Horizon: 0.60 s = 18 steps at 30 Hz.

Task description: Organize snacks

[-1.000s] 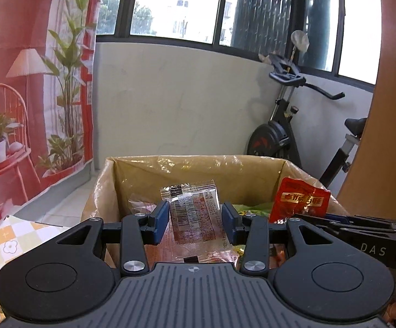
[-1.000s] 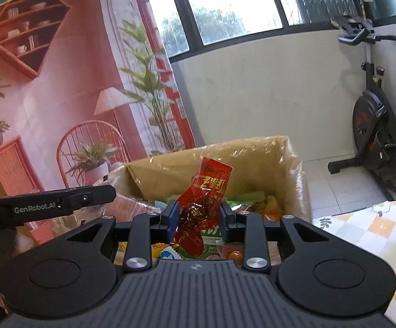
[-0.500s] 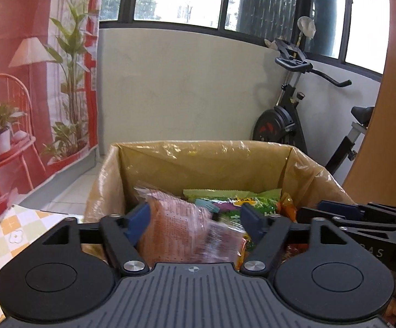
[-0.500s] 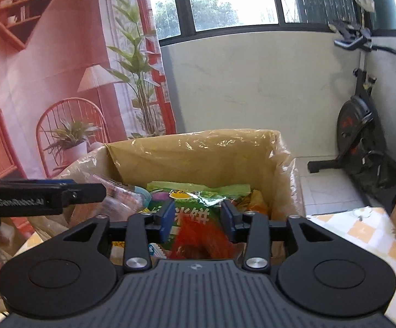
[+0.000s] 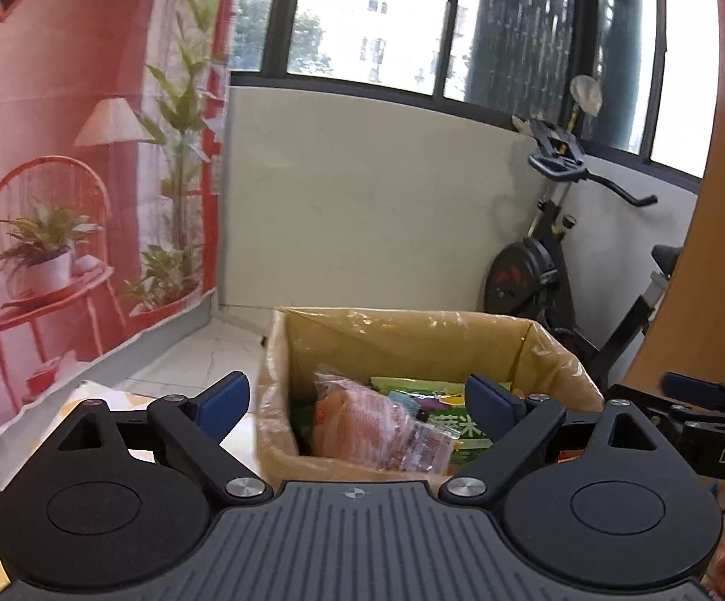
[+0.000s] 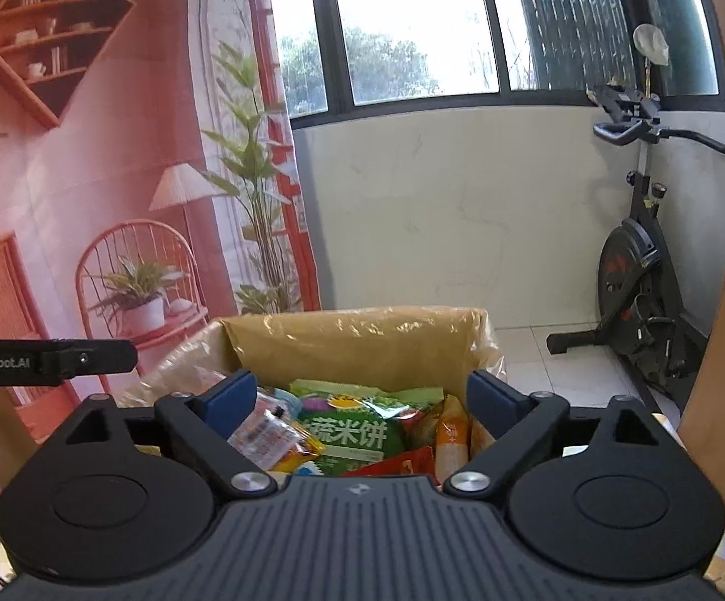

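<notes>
Left tongs (image 5: 357, 400) spread wide, nothing held. Right tongs (image 6: 360, 398) likewise wide and bare. Both hang at the near rim of the lined cardboard box (image 6: 357, 335). Snacks lie inside: clear-wrapped orange packet (image 5: 372, 425) at left, green rice-cracker bag (image 6: 352, 433) mid-box. Box looks well filled; any snacks left outside are out of view.

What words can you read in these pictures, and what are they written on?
"GenRobot.AI": white letters on the side of the left gripper, seen from the right wrist view.
"DAS": white letters on the side of the right gripper, cut off at the picture's edge.
"蔬米饼": white characters on the green snack bag in the cardboard box.
Print on the clear-wrapped pink snack pack and the other wrappers is too small or blurred to read.
</notes>
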Tool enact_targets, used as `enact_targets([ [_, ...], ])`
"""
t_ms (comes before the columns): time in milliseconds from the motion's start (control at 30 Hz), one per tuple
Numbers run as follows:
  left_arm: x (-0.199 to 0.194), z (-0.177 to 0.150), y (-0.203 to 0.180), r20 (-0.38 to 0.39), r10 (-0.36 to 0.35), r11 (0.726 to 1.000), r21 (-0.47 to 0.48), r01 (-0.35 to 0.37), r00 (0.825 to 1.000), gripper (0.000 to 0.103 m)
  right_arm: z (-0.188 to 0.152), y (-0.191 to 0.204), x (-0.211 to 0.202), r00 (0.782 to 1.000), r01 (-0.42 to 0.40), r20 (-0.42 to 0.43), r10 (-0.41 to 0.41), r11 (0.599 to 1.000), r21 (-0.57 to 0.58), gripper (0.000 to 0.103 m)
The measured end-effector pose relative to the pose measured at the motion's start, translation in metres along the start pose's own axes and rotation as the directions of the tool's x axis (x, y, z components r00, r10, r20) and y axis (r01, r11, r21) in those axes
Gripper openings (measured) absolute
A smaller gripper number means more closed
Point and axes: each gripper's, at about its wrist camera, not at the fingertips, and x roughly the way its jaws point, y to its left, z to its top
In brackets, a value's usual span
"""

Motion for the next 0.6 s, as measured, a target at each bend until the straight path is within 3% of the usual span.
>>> enact_targets([
  [100,-0.019,0.002,0.0,-0.011,0.057,0.998,0.009,-0.057,0.998,0.095,0.004,0.01,-0.019,0.998,0.066,0.006,-0.066,0.998,-0.004,0.099],
  [233,-0.046,0.001,0.001,0.002,0.07,0.997,0.017,-0.07,0.998,0.095,0.005,0.02,-0.041,0.991,0.131,-0.01,-0.131,0.991,0.006,0.101],
  [600,-0.097,-0.018,-0.003,0.043,0.119,0.992,0.027,-0.12,0.992,0.095,-0.007,0.035,-0.095,0.991,0.125,-0.045,-0.125,0.992,0.012,0.103],
])
